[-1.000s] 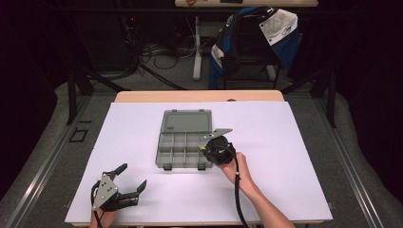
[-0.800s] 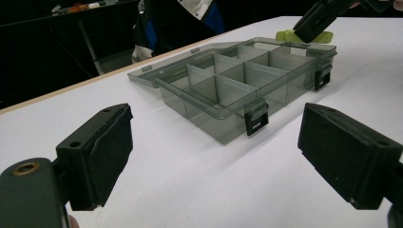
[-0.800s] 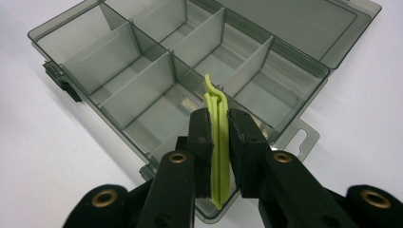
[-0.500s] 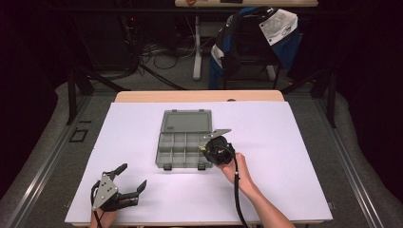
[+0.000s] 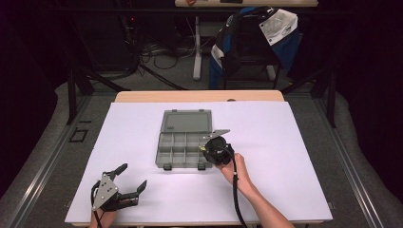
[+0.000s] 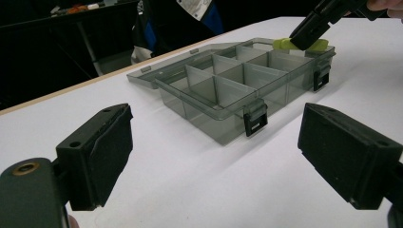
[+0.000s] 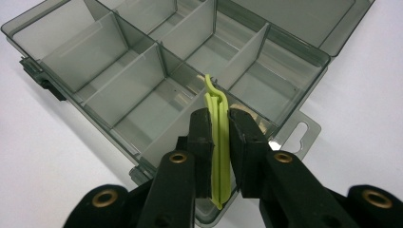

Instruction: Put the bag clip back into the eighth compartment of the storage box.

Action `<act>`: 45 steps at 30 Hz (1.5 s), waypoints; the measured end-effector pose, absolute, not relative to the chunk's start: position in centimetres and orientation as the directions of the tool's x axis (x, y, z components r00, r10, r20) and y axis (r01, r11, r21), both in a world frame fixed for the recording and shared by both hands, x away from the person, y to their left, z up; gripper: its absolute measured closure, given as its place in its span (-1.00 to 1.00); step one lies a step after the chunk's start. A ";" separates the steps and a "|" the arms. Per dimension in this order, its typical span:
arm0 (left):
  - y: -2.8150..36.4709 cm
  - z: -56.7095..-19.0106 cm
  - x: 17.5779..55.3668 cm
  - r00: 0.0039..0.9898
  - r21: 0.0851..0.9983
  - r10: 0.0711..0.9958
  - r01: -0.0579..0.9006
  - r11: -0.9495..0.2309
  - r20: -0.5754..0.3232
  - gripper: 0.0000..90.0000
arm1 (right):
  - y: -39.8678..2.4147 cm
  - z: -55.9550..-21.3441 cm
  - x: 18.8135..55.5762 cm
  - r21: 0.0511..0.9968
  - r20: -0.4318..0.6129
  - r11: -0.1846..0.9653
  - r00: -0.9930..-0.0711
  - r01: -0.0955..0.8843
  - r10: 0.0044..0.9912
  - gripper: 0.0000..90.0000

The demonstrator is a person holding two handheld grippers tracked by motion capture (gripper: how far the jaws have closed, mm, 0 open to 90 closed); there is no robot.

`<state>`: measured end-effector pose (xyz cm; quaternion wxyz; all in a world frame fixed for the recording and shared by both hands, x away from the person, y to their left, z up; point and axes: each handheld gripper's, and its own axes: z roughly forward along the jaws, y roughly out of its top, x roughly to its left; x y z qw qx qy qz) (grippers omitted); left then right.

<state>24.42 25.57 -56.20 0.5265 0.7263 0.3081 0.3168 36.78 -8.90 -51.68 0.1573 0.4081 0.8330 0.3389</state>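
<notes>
A smoky grey compartment box (image 5: 178, 145) (image 6: 223, 88) (image 7: 142, 71) lies open mid-table, lid flat behind it. My right gripper (image 5: 215, 151) (image 7: 219, 137) hovers over the box's front right corner, shut on a thin lime-green plastic strip (image 7: 217, 137) (image 6: 285, 43) held on edge above a compartment. My left gripper (image 5: 124, 183) (image 6: 214, 156) rests near the table's front left, open with nothing between its fingers, pointing toward the box.
The white table top (image 5: 294, 156) ends at a wooden strip at the back. Beyond it stand a chair with a blue bag (image 5: 256, 38) and floor cables. The box's compartments look empty apart from something pale under the strip.
</notes>
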 end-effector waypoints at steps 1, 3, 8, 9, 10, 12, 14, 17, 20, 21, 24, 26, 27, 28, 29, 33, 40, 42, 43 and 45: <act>25.6 -56.2 24.4 0.610 0.960 0.781 0.114 -0.257 0.137 -0.75 | -8.9 -51.6 36.8 0.690 0.012 0.439 -0.616 0.575 0.788 0.72; 25.6 -56.2 24.4 0.610 0.960 0.781 0.114 -0.257 0.137 -0.75 | -8.9 -51.5 36.7 0.687 0.006 0.446 -0.619 0.573 0.785 0.63; 25.6 -56.2 24.4 0.610 0.959 0.779 0.111 -0.262 0.143 -0.75 | -9.1 -51.4 36.6 0.689 0.004 0.455 -0.630 0.564 0.776 0.47; 25.6 -56.2 24.4 0.611 0.958 0.779 0.110 -0.263 0.144 -0.75 | -9.1 -51.3 36.6 0.687 0.005 0.460 -0.637 0.562 0.771 0.41; 25.6 -56.2 24.4 0.611 0.958 0.779 0.112 -0.263 0.142 -0.75 | -9.2 -51.3 36.6 0.688 0.009 0.460 -0.641 0.561 0.768 0.37; 25.6 -56.2 24.4 0.610 0.959 0.780 0.115 -0.261 0.139 -0.75 | -9.4 -51.3 36.6 0.686 0.013 0.467 -0.651 0.558 0.759 0.30; 25.6 -56.2 24.5 0.609 0.958 0.780 0.115 -0.262 0.141 -0.75 | -9.6 -51.3 36.5 0.700 0.027 0.460 -0.664 0.546 0.748 0.21; 25.5 -56.2 24.5 0.608 0.957 0.782 0.119 -0.264 0.140 -0.75 | -9.9 -51.1 36.2 0.698 0.025 0.474 -0.681 0.536 0.732 0.00; 25.5 -56.3 24.6 0.606 0.956 0.783 0.125 -0.266 0.138 -0.75 | -10.2 -51.1 36.0 0.705 0.032 0.475 -0.693 0.527 0.721 -0.23; 25.5 -56.3 24.6 0.606 0.956 0.783 0.124 -0.265 0.139 -0.75 | -10.3 -51.1 35.9 0.707 0.030 0.477 -0.697 0.522 0.717 -0.29; 25.5 -56.3 24.7 0.602 0.956 0.787 0.127 -0.263 0.137 -0.75 | -10.7 -51.1 35.8 0.711 0.036 0.481 -0.709 0.513 0.704 -0.50; 25.5 -56.3 24.7 0.602 0.955 0.787 0.133 -0.263 0.133 -0.75 | -11.0 -51.0 35.7 0.716 0.042 0.482 -0.720 0.505 0.692 -0.63; 25.5 -56.3 24.7 0.599 0.956 0.789 0.132 -0.262 0.134 -0.75 | -11.2 -50.9 35.6 0.719 0.043 0.480 -0.722 0.503 0.691 -0.66; 25.5 -56.3 24.7 0.599 0.956 0.790 0.133 -0.263 0.133 -0.75 | -11.3 -51.0 35.5 0.731 0.049 0.470 -0.724 0.495 0.688 -0.69; 25.5 -56.3 24.7 0.599 0.955 0.789 0.133 -0.264 0.134 -0.75 | -11.5 -50.8 35.4 0.724 0.047 0.481 -0.730 0.495 0.682 -0.72; 25.5 -56.3 24.8 0.598 0.954 0.790 0.134 -0.267 0.138 -0.75 | -12.0 -50.6 35.1 0.742 0.052 0.474 -0.746 0.474 0.664 -0.87; 25.6 -56.4 24.6 0.597 0.955 0.791 0.134 -0.266 0.136 -0.75 | -12.2 -50.3 34.7 0.751 0.045 0.483 -0.765 0.450 0.643 -1.00; 25.8 -56.4 24.5 0.596 0.954 0.791 0.135 -0.267 0.137 -0.75 | -12.3 -50.2 34.5 0.756 0.042 0.480 -0.765 0.445 0.643 -1.00; 25.8 -56.3 24.4 0.597 0.954 0.791 0.134 -0.267 0.137 -0.75 | -12.3 -50.2 34.3 0.759 0.042 0.479 -0.767 0.441 0.640 -1.00; 25.8 -56.3 24.3 0.596 0.955 0.791 0.130 -0.265 0.139 -0.75 | -12.5 -50.1 34.1 0.763 0.037 0.478 -0.768 0.435 0.639 -1.00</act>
